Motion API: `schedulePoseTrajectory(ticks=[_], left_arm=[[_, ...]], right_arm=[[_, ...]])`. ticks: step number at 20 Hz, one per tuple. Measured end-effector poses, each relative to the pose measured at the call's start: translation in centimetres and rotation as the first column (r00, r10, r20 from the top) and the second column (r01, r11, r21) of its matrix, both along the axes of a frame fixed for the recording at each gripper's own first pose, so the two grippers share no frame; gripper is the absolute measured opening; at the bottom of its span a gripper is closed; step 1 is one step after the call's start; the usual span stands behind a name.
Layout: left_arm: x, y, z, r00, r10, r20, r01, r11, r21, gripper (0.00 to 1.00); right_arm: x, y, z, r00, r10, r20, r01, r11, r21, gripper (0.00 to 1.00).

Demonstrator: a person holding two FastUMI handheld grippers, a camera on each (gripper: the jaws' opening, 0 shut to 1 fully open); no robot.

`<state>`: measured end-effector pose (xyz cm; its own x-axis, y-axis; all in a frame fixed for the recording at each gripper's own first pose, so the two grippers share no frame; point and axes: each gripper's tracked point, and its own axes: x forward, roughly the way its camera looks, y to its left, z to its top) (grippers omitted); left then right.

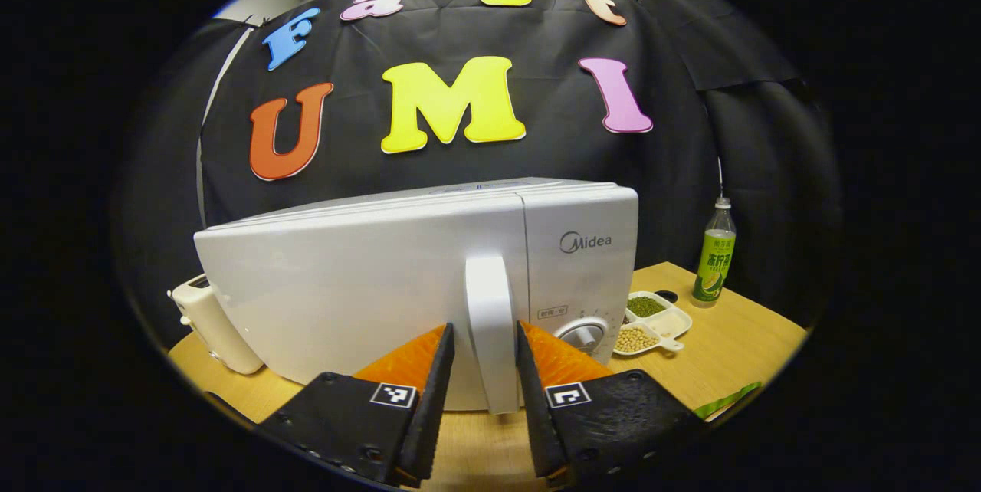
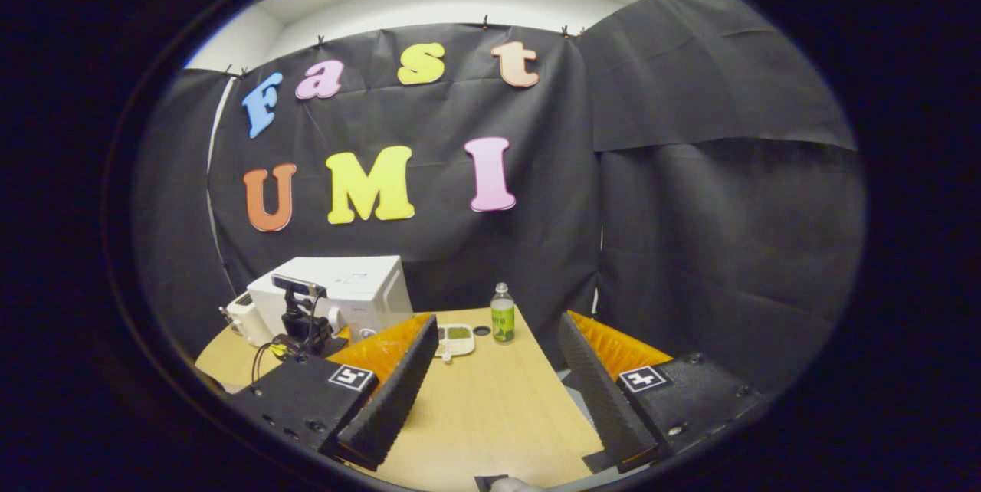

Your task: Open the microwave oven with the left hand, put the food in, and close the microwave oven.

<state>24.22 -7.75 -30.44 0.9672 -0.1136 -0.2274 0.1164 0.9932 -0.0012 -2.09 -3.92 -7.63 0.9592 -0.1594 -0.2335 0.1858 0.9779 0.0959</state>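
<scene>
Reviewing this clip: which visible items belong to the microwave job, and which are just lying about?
Job:
microwave
door handle, standing between the left gripper fingers
right gripper, open over the table
divided dish of beans, possibly the food

Lying about:
green bottle
white appliance beside the microwave

Wooden table [image 1: 736,339] carries the white microwave [image 1: 398,277]. Divided dish [image 1: 651,319] sits at its three o'clock. Green bottle [image 1: 714,254] stands beyond.

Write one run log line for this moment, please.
left claw: astride white microwave door handle, unclamped | door: shut | right claw: open, empty, over wooden table
</scene>
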Motion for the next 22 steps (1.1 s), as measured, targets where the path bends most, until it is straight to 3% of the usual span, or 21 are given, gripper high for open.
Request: schedulePoseTrajectory(ticks=[2, 4, 8, 11, 13, 17, 18, 22], left_arm=[[0.1, 0.2, 0.1, 1.0, 0.016, -0.005, -0.016, 1.0, -0.005, 0.24], [0.1, 0.1, 0.0, 1.0, 0.024, -0.007, -0.024, 0.999, -0.022, 0.17], [-0.3, 0.2, 0.2, 0.999, 0.021, -0.027, -0.022, 1.0, -0.022, 0.04], [-0.4, 0.1, 0.1, 0.999, 0.007, -0.039, -0.009, 0.999, -0.036, 0.04], [-1.2, 0.2, -0.1, 0.998, -0.002, -0.063, 0.0, 0.999, -0.036, 0.04], [-6.1, 1.6, 0.1, 0.999, -0.02, -0.036, 0.019, 0.999, -0.029, 0.04], [-7.5, 2.2, 0.1, 0.999, -0.022, -0.046, 0.021, 0.999, -0.031, 0.04], [-13.2, 5.5, 0.2, 0.997, 0.017, -0.078, -0.018, 1.0, -0.01, 0.08]], right_arm=[[0.0, 0.1, 0.2, 1.0, 0.005, -0.001, -0.005, 1.0, 0.006, 0.96], [0.1, 0.1, 0.2, 1.0, 0.018, -0.005, -0.018, 1.0, -0.003, 1.0], [0.5, 0.4, 1.6, 0.998, 0.055, 0.022, -0.054, 0.997, -0.047, 0.96], [1.0, 0.9, 2.4, 0.995, 0.095, 0.029, -0.093, 0.993, -0.069, 1.0], [1.4, 1.5, 3.0, 0.992, 0.123, 0.038, -0.119, 0.989, -0.086, 0.96], [2.1, 3.5, 3.1, 0.979, 0.199, 0.045, -0.193, 0.974, -0.12, 1.0], [2.1, 4.2, 3.2, 0.974, 0.223, 0.044, -0.216, 0.967, -0.133, 0.96], [2.4, 6.7, 3.4, 0.948, 0.312, 0.054, -0.302, 0.942, -0.144, 1.0]])
